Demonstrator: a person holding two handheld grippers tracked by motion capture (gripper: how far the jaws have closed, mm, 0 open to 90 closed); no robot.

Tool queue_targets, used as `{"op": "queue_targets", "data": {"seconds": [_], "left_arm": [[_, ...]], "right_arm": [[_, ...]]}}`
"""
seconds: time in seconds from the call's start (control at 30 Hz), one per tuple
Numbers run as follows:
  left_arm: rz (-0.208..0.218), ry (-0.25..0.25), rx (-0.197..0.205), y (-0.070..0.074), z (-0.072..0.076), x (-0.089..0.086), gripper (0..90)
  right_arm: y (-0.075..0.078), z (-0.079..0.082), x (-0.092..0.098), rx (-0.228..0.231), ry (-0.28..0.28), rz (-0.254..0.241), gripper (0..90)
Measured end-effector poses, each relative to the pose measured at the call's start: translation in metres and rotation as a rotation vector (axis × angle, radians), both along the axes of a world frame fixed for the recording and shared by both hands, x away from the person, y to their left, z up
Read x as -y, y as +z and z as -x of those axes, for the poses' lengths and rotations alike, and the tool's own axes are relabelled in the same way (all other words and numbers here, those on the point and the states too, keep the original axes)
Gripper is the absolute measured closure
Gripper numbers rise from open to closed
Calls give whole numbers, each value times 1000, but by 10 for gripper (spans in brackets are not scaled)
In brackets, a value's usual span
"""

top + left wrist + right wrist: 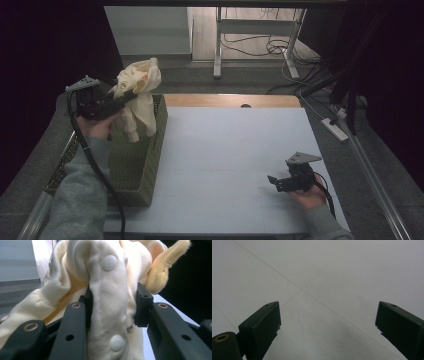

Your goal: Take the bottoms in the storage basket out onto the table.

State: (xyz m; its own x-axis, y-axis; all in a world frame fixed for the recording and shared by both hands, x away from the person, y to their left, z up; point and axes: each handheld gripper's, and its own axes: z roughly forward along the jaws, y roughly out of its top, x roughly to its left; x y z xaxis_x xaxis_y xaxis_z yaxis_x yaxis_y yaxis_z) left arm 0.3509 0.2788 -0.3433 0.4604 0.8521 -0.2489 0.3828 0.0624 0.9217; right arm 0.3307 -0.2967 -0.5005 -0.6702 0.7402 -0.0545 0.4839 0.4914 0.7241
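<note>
A cream baby garment (pixel 137 87) with white snap buttons hangs bunched above the olive woven basket (pixel 150 165) at the table's left. My left gripper (pixel 129 95) is shut on a fold of the garment (pixel 110 302); both jaws press into the cloth from either side, and the rest of it droops toward the basket. My right gripper (pixel 274 181) rests low over the pale table (pixel 225 150) near the front right, held in a hand. Its jaws stand wide apart in the right gripper view (pixel 328 322) with only bare table surface between them.
The basket runs along the table's left edge, front to back. Beyond the far wooden edge (pixel 230 100) are a metal table frame (pixel 217 45) and loose cables on the floor. A power strip (pixel 336 129) lies off the right side.
</note>
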Motion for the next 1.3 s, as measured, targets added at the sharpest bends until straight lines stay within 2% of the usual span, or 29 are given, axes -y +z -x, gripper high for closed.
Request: {"op": "queue_targets", "data": {"seconds": [0.83,1.3], "left_arm": [[17,-64,48,15,6,21,631],[32,-111,55,16,5,40,631]], "right_arm": [[0,0,0,1,-1,3,67],[0,0,0,-2,-2,4,66]]}}
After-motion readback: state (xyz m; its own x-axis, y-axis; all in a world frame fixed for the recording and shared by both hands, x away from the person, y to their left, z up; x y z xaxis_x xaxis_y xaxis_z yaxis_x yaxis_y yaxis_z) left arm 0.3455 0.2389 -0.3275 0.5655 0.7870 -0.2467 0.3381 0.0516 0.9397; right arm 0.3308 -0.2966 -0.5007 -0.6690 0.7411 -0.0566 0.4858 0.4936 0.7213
